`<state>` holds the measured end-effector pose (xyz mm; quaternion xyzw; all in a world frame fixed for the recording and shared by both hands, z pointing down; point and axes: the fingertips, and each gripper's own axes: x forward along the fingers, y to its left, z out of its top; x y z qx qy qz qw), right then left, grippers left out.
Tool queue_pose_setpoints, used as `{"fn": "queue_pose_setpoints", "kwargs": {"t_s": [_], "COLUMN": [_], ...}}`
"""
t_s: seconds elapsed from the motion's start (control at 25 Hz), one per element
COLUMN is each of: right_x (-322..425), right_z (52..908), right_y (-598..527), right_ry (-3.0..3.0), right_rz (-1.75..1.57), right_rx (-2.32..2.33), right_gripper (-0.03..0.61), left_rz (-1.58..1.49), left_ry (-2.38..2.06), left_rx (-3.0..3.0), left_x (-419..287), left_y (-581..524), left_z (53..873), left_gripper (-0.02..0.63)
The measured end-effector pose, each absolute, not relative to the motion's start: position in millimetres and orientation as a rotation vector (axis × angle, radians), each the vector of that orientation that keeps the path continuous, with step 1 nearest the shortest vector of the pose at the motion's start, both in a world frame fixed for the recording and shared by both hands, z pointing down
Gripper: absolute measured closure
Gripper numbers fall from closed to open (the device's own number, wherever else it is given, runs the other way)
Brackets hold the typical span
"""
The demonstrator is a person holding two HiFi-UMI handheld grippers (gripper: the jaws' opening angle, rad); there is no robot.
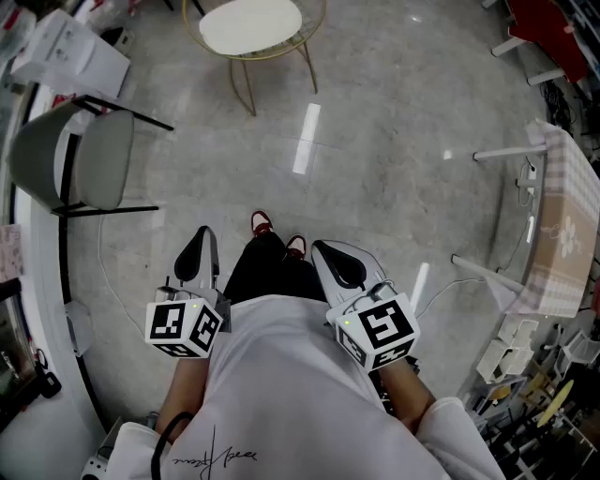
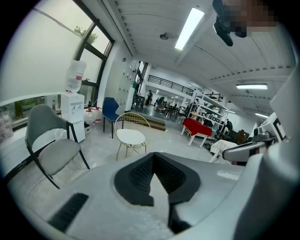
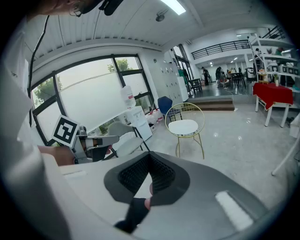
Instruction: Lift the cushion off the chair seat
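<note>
Grippers, qty 2: left gripper (image 1: pixel 201 234) and right gripper (image 1: pixel 325 247), one per hand, held close in front of the person's body, both angled down twd the floor (image 1: pixel 375 159).
Marker cubes, qty 2: left cube (image 1: pixel 185 325), right cube (image 1: pixel 380 330), black-and-white squares on each.
Cushion, qty 1: cushion (image 1: pixel 251 25).
Chairs, qty 3: gold wire chair (image 1: pixel 245 92) w/ thin metal legs and a wire hoop back; grey chair (image 1: pixel 94 159) w/ black legs, at the person's left; blue chair (image 2: pixel 110 110) further back by the window wall.
Tables, qty 2: checked-cloth table (image 1: pixel 562 225) at the right of the head view; red-covered table (image 2: pixel 197 127) in the background.
Water dispenser, qty 1: water dispenser (image 2: pixel 73 115), white, bottle on top, just behind the grey chair.
Shoes, qty 2: shoes (image 1: pixel 262 223), red and white, below black trousers.
Cushion look: white, flat, roundish pad, plain, no pattern visible; it fills the seat ring.
Cushion pos.: lies on the gold wire chair's seat, top centre of the head view, across open floor, well apart from both grippers, touched by neither.
Left gripper state: jaws closed tip to tip, nothing btwn them, no hold on anything.
Right gripper state: jaws pressed together too, empty.
Floor: pale grey, polished, reflects the ceiling lights.
</note>
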<state>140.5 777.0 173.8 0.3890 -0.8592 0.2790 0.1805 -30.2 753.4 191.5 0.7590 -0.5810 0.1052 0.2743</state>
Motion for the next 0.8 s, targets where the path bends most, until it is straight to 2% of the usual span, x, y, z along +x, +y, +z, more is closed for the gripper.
{"fn": "queue_pose_setpoints", "kwargs": {"t_s": [0.44,0.8], "right_x": [142.2,124.8], "right_z": [178.8,183.4], "right_y": [754.8,677.9], "right_ry": [-2.423,-2.392], "right_rz": [0.801,0.892], "right_rx": [1.075,1.078], "right_gripper": [0.574,0.572], "left_rz": [0.271,0.239], "left_ry": [-1.571,-1.533], "left_rx": [2.022,2.017], "left_x": [-23.4,-37.6], "left_y": [732.6,648.7], "left_z": [187.6,192.5], "left_gripper": [0.609,0.609]}}
